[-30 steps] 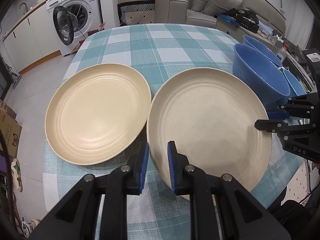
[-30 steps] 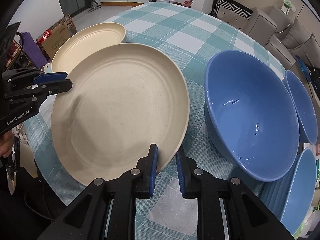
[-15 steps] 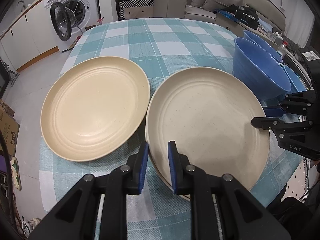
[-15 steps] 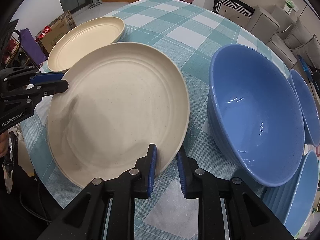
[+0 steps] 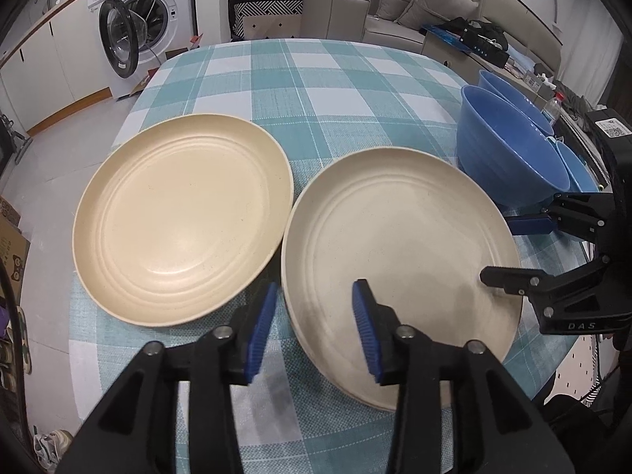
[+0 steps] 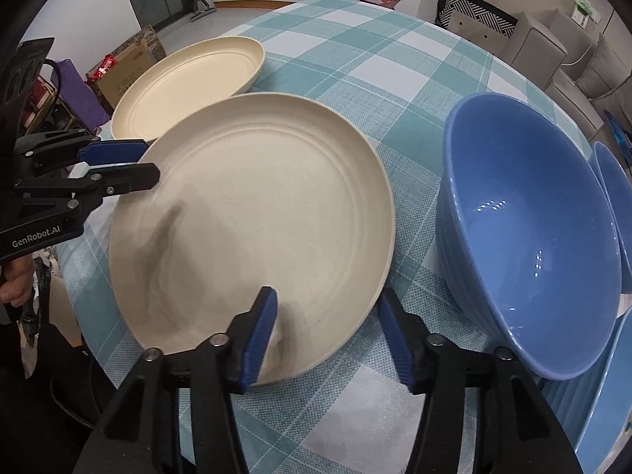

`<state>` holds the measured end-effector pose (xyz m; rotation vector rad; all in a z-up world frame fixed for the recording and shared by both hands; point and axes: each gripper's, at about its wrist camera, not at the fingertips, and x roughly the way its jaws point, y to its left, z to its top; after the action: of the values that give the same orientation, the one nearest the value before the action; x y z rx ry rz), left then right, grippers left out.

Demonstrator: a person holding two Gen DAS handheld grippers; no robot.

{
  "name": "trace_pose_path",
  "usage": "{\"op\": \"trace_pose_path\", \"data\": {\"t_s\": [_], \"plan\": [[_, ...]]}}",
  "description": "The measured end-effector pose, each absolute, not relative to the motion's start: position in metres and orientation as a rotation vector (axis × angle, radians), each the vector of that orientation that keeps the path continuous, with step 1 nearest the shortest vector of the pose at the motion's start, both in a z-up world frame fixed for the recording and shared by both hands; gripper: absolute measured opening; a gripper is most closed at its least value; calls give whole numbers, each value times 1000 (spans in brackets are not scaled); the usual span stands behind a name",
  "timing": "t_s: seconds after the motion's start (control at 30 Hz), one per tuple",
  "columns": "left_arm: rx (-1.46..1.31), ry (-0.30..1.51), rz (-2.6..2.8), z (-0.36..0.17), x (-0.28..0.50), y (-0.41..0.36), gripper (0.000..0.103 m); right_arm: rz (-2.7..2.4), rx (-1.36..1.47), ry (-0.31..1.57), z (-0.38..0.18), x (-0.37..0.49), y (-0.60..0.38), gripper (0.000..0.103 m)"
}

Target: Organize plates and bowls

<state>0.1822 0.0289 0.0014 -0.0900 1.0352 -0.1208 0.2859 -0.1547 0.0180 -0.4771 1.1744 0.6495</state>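
Observation:
Two cream plates lie on the checked tablecloth. The near plate (image 5: pixel 399 245) (image 6: pixel 252 229) sits stacked on another plate whose rim shows beneath it. My left gripper (image 5: pixel 312 328) is open, its fingers straddling that plate's left rim. My right gripper (image 6: pixel 328 331) is open, straddling the same plate's opposite rim. The second cream plate (image 5: pixel 181 213) (image 6: pixel 189 79) lies beside it. A large blue bowl (image 6: pixel 529 237) (image 5: pixel 509 154) stands to the right of the stack, apart from it.
More blue bowls (image 6: pixel 612 197) stand behind and beside the large one near the table's right edge. The checked table (image 5: pixel 308 79) extends beyond the plates. A washing machine (image 5: pixel 138 27) and a sofa (image 5: pixel 414 4) stand past the table.
Both grippers have opened from nearly shut on the plate's rims to wide open. The near plate has settled flat on the stack.

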Motion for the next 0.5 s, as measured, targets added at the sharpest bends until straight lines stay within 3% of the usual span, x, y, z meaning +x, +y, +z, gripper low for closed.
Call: {"op": "trace_pose_path", "data": {"t_s": [0.23,0.37,0.5], "plan": [[-83,1024,-88,6,184,33,51,652,-457,1156,27,290,-160,80],[-76,1004,-107,9,183,31,53,642,-458,1157,25,289,-166,84],[-75,992,-112,11,182,30,64,648,-439,1165,26,288,-172,84]]}}
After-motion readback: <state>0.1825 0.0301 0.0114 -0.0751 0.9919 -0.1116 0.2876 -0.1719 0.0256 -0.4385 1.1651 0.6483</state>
